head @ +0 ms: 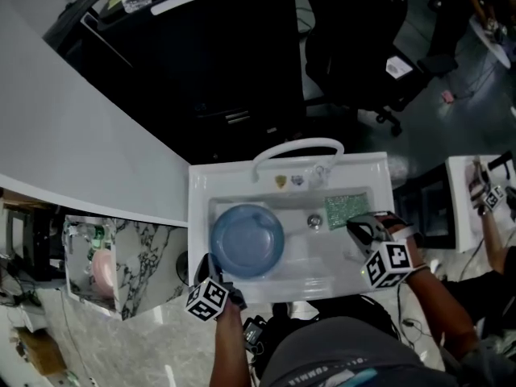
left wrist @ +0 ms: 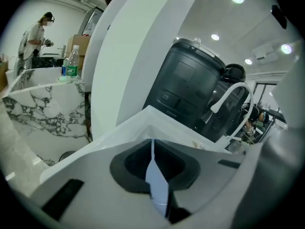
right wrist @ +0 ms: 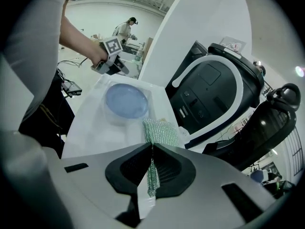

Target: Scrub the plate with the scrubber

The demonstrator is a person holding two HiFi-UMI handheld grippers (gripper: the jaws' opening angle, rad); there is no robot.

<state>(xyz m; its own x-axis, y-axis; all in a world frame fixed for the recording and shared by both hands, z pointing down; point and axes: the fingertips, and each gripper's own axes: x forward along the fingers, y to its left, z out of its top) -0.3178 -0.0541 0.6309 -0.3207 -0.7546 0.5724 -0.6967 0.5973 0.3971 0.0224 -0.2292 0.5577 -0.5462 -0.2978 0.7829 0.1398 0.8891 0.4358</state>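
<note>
A round blue plate (head: 246, 239) lies in the white sink (head: 242, 176). My left gripper (head: 214, 269) is at the plate's near left rim and is shut on that rim; in the left gripper view the rim (left wrist: 158, 181) shows edge-on as a thin pale-blue strip between the jaws. The green mesh scrubber (head: 347, 209) lies on the right side of the sink. My right gripper (head: 360, 229) is shut on its near edge, and green mesh (right wrist: 151, 175) sits pinched between the pads while the rest of the scrubber (right wrist: 161, 131) spreads out ahead. The plate (right wrist: 126, 101) lies beyond it.
A white arched faucet (head: 297, 147) spans the sink's far rim, with a drain (head: 314, 221) between plate and scrubber. A marble counter (head: 129, 256) stands to the left. Black bins and a chair (head: 363, 47) sit behind. Another person (head: 493, 208) works at the right.
</note>
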